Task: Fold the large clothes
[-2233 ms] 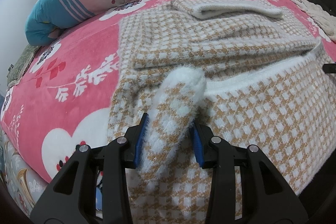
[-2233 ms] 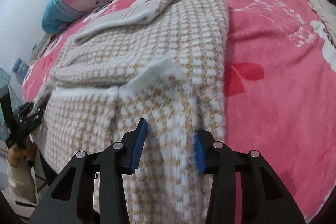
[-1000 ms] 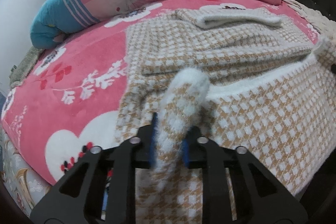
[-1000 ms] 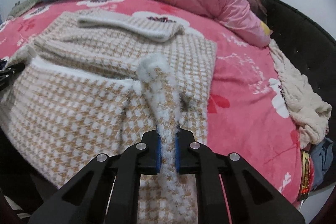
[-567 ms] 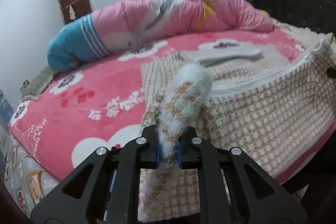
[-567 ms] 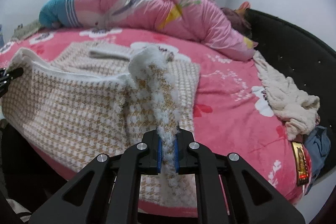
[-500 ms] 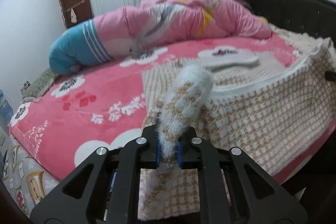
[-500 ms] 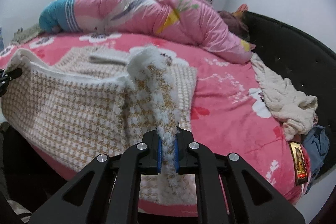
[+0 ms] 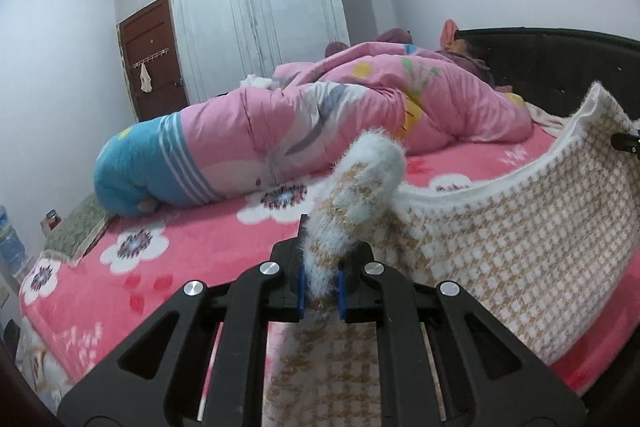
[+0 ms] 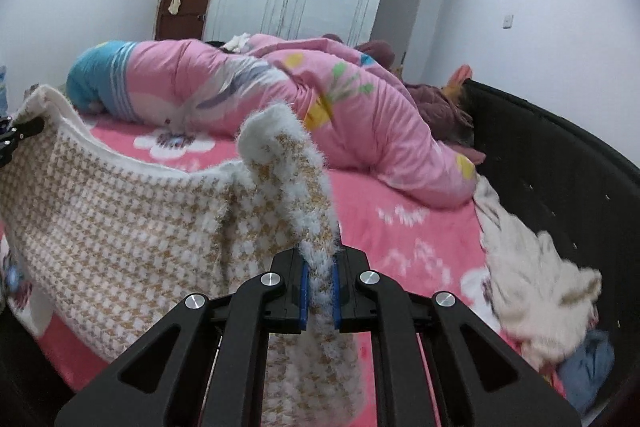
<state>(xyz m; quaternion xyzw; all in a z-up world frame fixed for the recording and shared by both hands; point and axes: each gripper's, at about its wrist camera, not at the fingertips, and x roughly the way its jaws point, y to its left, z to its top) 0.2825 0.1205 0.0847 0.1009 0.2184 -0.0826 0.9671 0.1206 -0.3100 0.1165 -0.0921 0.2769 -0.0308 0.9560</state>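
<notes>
Two claws are showing, the left claw and the right claw, both clamping one checked knit garment. One bed is carrying one rolled pink quilt. One cream cloth heap is lying at its edge beside one blue piece. One brown door and one white wardrobe are standing behind.

Two matte black hand-held grippers

The left gripper and right gripper share one build: angular black linkage arms with triangular cut-outs, round silver screws at the pivots, blue pads lining both fingers.
</notes>
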